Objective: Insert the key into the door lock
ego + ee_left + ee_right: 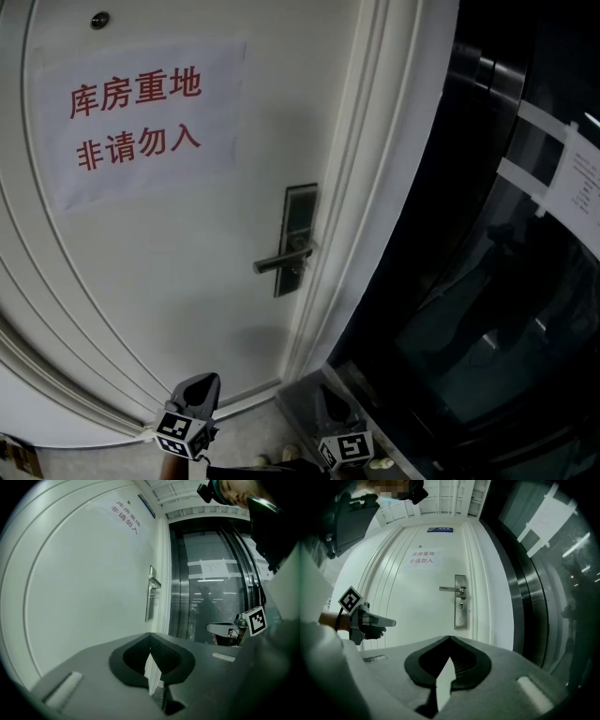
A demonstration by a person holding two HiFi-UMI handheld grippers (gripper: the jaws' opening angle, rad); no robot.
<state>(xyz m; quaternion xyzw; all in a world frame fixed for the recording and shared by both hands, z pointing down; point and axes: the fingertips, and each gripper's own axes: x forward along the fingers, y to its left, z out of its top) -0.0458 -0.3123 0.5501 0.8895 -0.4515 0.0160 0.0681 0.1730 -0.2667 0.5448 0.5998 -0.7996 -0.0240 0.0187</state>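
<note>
The door lock (300, 216) is a tall, narrow plate of dull grey metal, set upright and flat against the white door (169, 281), close to the door's right edge and roughly halfway up it in the right gripper view. A straight lever handle (279, 262) juts from the plate and lies about level, pointing toward the door's middle. Just below the lever, on the same plate, sits a small round keyhole (461, 605).

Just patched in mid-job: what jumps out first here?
A white paper sign with red characters dominates the upper left of the white door. Lower right, a lever handle sits on a dark lock plate near the door's edge. The left gripper and right gripper sit low in the head view, no key visible.
</note>
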